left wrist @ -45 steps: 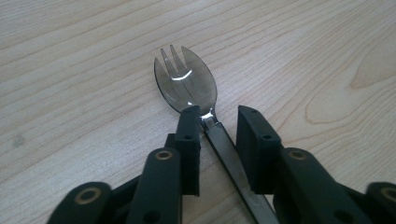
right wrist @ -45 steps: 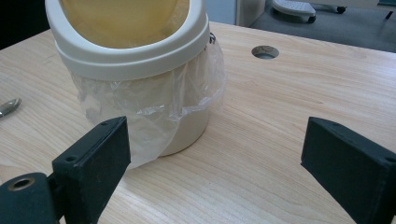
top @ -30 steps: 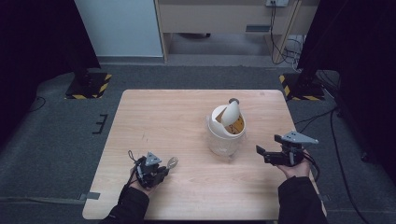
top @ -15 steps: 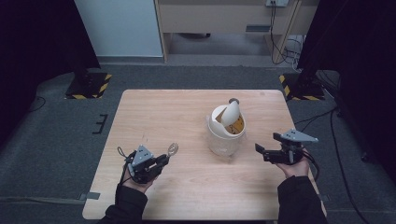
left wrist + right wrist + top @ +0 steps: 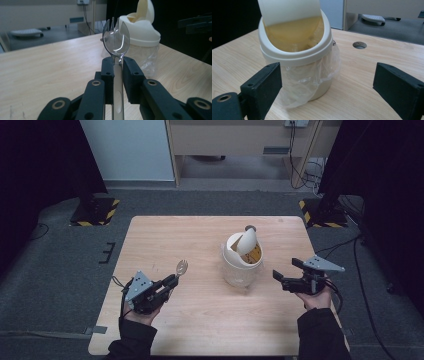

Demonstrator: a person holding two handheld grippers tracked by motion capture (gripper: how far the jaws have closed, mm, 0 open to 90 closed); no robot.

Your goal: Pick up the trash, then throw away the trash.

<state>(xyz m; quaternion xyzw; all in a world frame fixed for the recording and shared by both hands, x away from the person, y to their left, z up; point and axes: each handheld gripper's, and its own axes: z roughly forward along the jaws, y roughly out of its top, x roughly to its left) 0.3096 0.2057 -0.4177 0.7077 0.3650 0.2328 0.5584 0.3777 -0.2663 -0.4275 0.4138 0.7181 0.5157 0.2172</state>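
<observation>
Looks like a lab or recording room set up for data capture. Light wooden table (image 5: 200,240) standing alone on grey carpet (image 5: 60,270), flanked by black drapes (image 5: 40,160) on both sides. Heavy stand bases marked with yellow-and-black hazard tape (image 5: 95,212) at the table's far corners. Cables (image 5: 300,150) hanging along a pale wooden cabinet (image 5: 235,135) at the back, beside a white panel (image 5: 125,147). Strips of tape (image 5: 107,252) stuck on the floor near the table's left edge.
</observation>
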